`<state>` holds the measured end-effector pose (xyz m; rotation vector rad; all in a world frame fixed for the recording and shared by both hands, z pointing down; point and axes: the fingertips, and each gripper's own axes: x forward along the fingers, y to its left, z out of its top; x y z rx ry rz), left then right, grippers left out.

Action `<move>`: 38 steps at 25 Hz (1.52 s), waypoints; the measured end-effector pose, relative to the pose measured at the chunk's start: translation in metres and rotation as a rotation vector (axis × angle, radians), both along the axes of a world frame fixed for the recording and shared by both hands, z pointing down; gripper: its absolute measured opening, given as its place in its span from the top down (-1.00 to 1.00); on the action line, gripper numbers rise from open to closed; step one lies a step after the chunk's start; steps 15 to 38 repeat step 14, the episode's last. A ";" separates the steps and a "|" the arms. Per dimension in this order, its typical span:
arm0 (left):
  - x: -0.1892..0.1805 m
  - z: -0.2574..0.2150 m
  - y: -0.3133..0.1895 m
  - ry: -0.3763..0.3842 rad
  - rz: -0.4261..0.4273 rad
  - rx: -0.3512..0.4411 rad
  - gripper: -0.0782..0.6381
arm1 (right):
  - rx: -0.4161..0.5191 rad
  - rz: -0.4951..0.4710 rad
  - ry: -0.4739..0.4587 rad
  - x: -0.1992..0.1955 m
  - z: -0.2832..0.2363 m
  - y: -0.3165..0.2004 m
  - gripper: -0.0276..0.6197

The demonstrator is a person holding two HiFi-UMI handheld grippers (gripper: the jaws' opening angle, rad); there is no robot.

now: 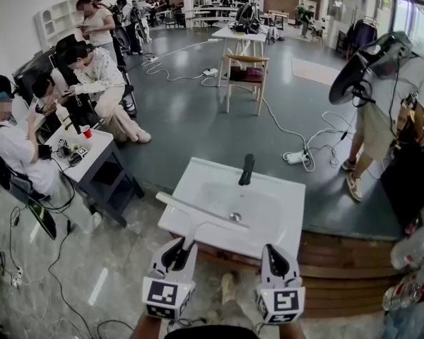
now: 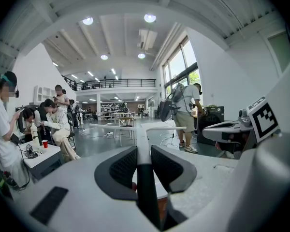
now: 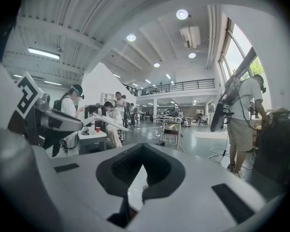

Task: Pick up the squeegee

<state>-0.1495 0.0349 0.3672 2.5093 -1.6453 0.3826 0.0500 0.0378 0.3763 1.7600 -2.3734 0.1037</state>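
Observation:
The squeegee [image 1: 198, 211] has a long white blade and a handle that is white above and black below. It hangs over the near left part of the white sink [image 1: 291, 205]. My left gripper [image 1: 181, 250] is shut on its handle. In the left gripper view the handle [image 2: 141, 135] runs up between the black pads [image 2: 122, 167] to the crossbar. My right gripper [image 1: 275, 255] hovers at the sink's near right edge. In the right gripper view that gripper [image 3: 144, 151] is shut, tips touching, holding nothing. The blade [image 3: 108, 123] shows at that view's left.
A black faucet [image 1: 246, 169] stands at the sink's far edge. The sink rests on a wooden platform [image 1: 339, 258]. Seated people and a small table with a red cup [image 1: 87, 132] are at the left. A person [image 1: 381, 111] stands at the right. Cables cross the floor.

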 end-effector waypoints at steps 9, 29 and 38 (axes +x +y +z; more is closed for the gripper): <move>0.002 -0.003 0.000 -0.006 0.004 0.000 0.52 | 0.010 -0.011 -0.007 0.000 0.004 0.001 0.92; 0.002 0.000 -0.003 -0.012 0.004 -0.002 0.52 | 0.023 -0.017 -0.017 0.000 0.007 -0.002 0.92; 0.002 0.000 -0.003 -0.012 0.004 -0.002 0.52 | 0.023 -0.017 -0.017 0.000 0.007 -0.002 0.92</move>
